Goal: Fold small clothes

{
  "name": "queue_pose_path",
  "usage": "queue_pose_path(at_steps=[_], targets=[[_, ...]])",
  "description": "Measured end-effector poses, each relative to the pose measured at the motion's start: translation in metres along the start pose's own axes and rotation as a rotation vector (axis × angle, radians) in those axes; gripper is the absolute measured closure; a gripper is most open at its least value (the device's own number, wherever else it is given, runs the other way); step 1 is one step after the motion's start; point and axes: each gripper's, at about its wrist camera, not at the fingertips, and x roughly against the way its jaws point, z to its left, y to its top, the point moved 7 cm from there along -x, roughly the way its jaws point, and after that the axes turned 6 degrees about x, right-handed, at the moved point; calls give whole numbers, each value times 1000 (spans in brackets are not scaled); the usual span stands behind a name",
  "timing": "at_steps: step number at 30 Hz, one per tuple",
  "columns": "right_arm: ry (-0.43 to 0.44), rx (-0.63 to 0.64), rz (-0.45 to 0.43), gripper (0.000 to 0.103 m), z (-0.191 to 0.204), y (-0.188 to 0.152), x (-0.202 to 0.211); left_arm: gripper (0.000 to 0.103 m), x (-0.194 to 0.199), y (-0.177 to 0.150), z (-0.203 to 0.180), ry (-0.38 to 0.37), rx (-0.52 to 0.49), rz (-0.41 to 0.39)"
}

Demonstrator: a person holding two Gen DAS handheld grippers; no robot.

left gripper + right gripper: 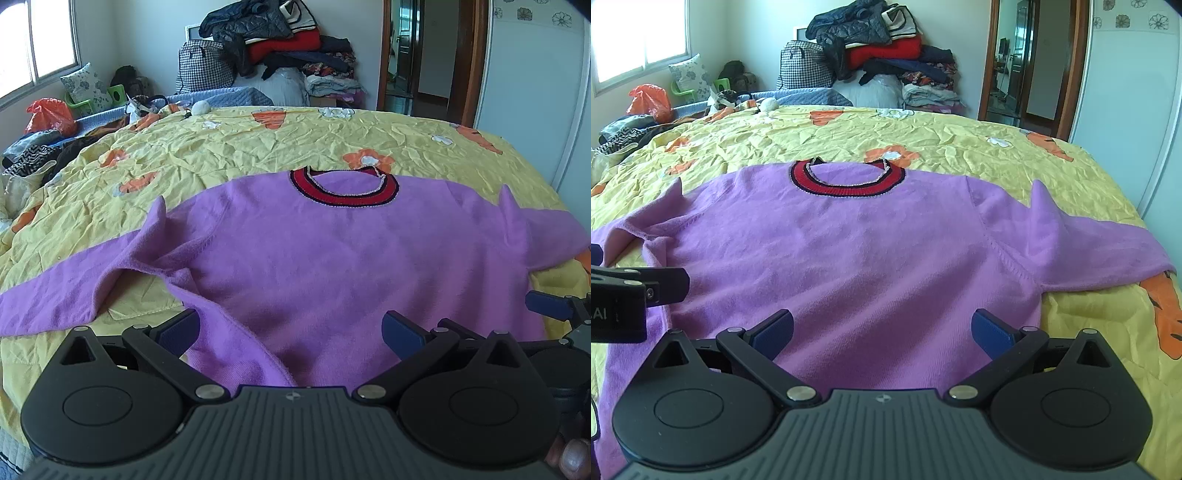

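A purple sweater [332, 258] with a red and black collar [343, 194] lies flat, front up, on the yellow bed cover [258, 147]; it also shows in the right wrist view [849, 258]. Its sleeves spread to the left [66, 291] and right [1108, 254]. My left gripper [291, 332] is open and empty over the sweater's lower left hem. My right gripper [882, 332] is open and empty over the lower right hem. Each gripper shows at the edge of the other's view, the right one [554, 306] and the left one [646, 284].
A pile of clothes and a checked bag [273, 48] stands beyond the bed's far edge. More clothes and an orange bag [48, 118] lie at the far left. A doorway [424, 55] and a white wardrobe [535, 74] are at the right.
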Motion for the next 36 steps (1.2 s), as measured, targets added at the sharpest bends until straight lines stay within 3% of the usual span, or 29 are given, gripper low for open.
queue_pose_path(at_steps=[31, 36], targets=[[-3, 8, 4, 0, 2, 0, 0, 0, -4, -4, 3, -5, 5, 23], [-58, 21, -8, 0, 0, 4, -1, 0, -5, -4, 2, -4, 0, 19]])
